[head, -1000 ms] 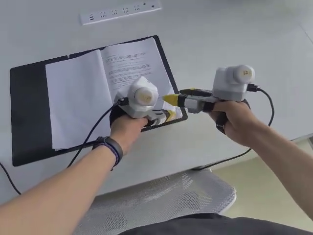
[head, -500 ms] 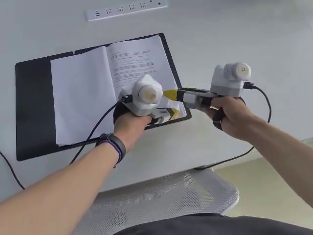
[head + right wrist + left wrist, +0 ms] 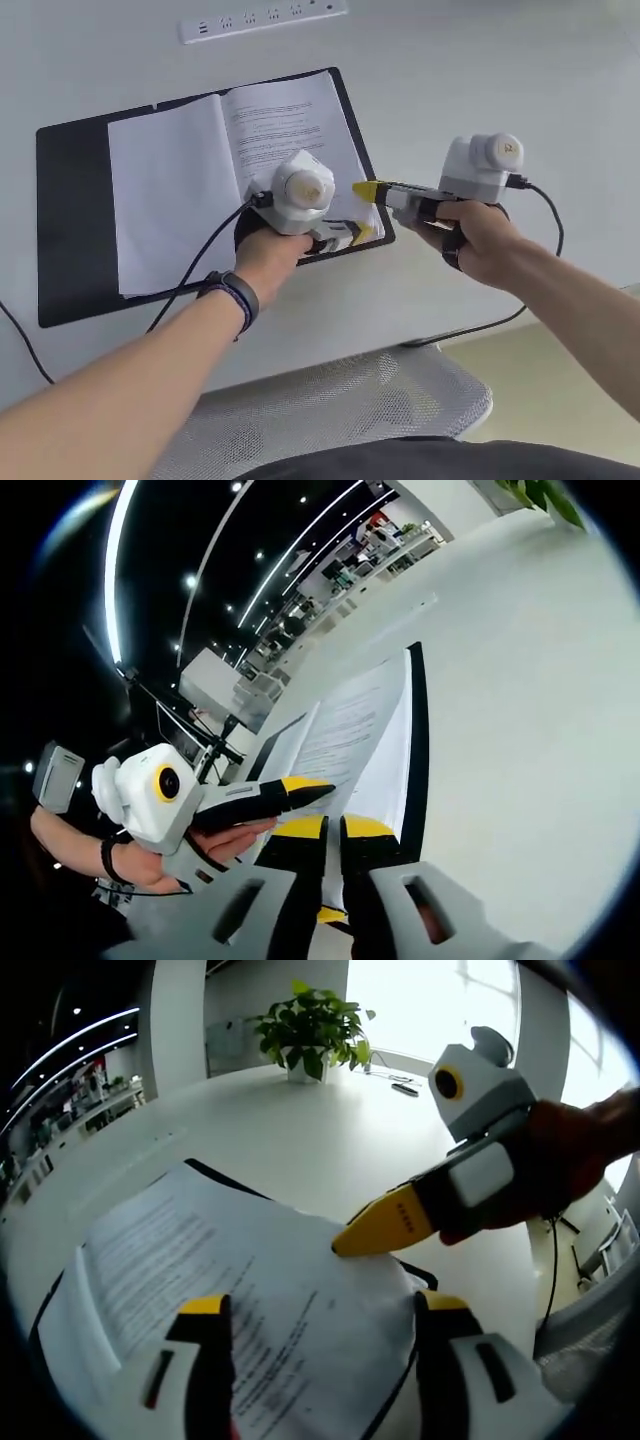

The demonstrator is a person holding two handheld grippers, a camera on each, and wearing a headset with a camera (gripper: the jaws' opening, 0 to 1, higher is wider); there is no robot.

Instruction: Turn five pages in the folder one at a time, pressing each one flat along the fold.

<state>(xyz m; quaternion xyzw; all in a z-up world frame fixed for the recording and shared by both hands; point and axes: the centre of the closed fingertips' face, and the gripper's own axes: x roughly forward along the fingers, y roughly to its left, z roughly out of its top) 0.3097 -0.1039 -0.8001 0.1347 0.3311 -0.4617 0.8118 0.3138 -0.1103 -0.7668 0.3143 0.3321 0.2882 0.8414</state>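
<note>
Little has moved in the last second. Your right gripper [image 3: 366,190] has eased slightly outward, toward the outer edge of the right-hand page [image 3: 290,120]. Its fingers stay clenched together at that edge, and whether a sheet is nipped between them cannot be told. Your left gripper [image 3: 322,1305] still hangs over the page's near outer corner, fingers released and spread wide, straddling the corner and holding nothing. The black folder [image 3: 60,230] lies open on the tabletop [image 3: 480,80], both pages flat. No sheet is lifted yet, so you are probably only starting a turn. Pressing along the fold would come after it.
</note>
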